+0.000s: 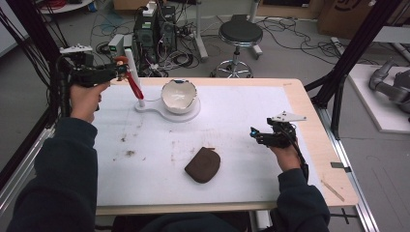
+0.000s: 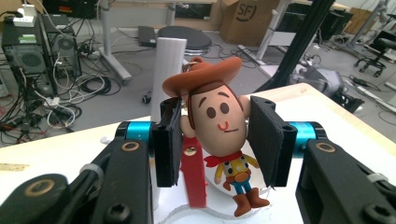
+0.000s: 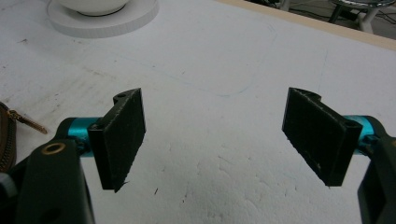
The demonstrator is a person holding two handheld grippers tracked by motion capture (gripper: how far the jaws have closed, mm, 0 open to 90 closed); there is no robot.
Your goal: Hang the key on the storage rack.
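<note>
A cowboy doll keychain (image 2: pixel 219 121) with a brown hat and a red strap (image 2: pixel 195 177) sits between the jaws of my left gripper (image 2: pixel 215 140), which is shut on its head. In the high view, that left gripper (image 1: pixel 118 70) holds the doll (image 1: pixel 122 64) at the top of a white post (image 1: pixel 131 67), and the strap (image 1: pixel 135 88) hangs down beside it. My right gripper (image 1: pixel 255 134) hovers low over the table's right side, and its jaws (image 3: pixel 215 135) stand wide open with nothing between them.
The post rises from a white stand base (image 1: pixel 167 112) that carries a white bowl (image 1: pixel 179 95). A brown zip pouch (image 1: pixel 203 165) lies near the front middle of the white table (image 1: pixel 241 111). Computers, cables and a stool (image 1: pixel 239 34) are on the floor behind.
</note>
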